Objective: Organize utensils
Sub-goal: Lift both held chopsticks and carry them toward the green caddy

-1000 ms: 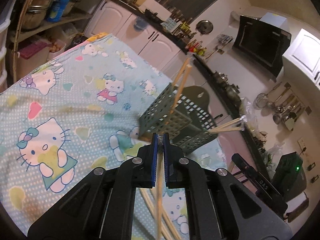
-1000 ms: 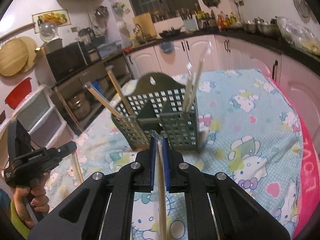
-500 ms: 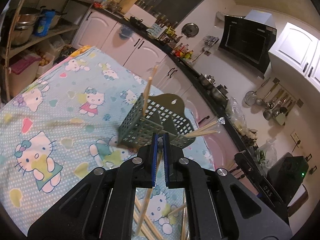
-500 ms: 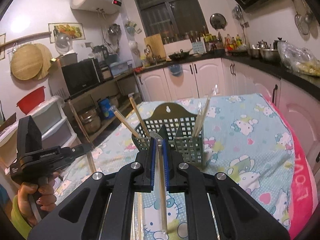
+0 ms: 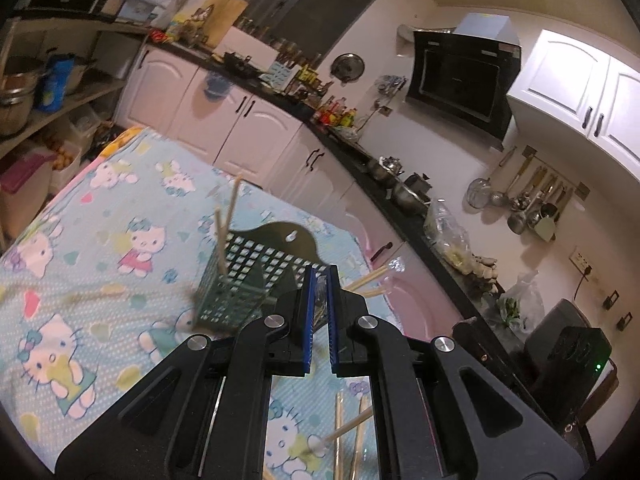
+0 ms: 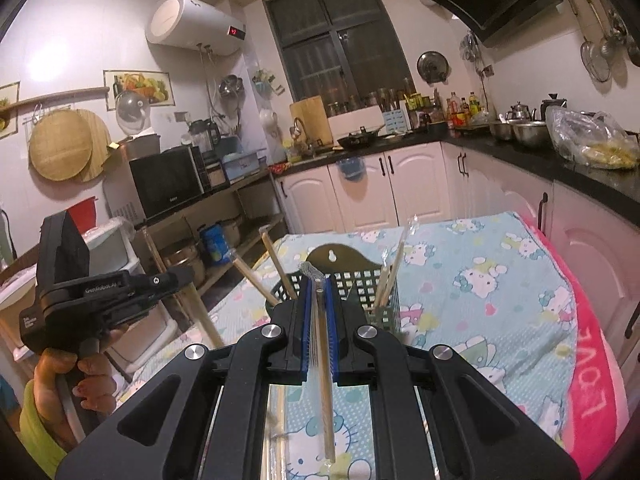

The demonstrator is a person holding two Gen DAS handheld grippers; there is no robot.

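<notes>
Some wooden chopsticks [image 5: 222, 232] already stand in the green plastic holder with holes [image 5: 240, 276], each claw, left gripper [image 5: 319, 314] and right gripper [image 6: 319, 312], pinches one more, and others [image 5: 340, 432] wait on the table.

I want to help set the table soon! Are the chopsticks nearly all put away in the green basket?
Partly. Several chopsticks stand in the green basket already. Each gripper is shut on one more: the right gripper on a wrapped chopstick, the left gripper on another stick. A few loose chopsticks lie on the cloth, waiting.
</notes>
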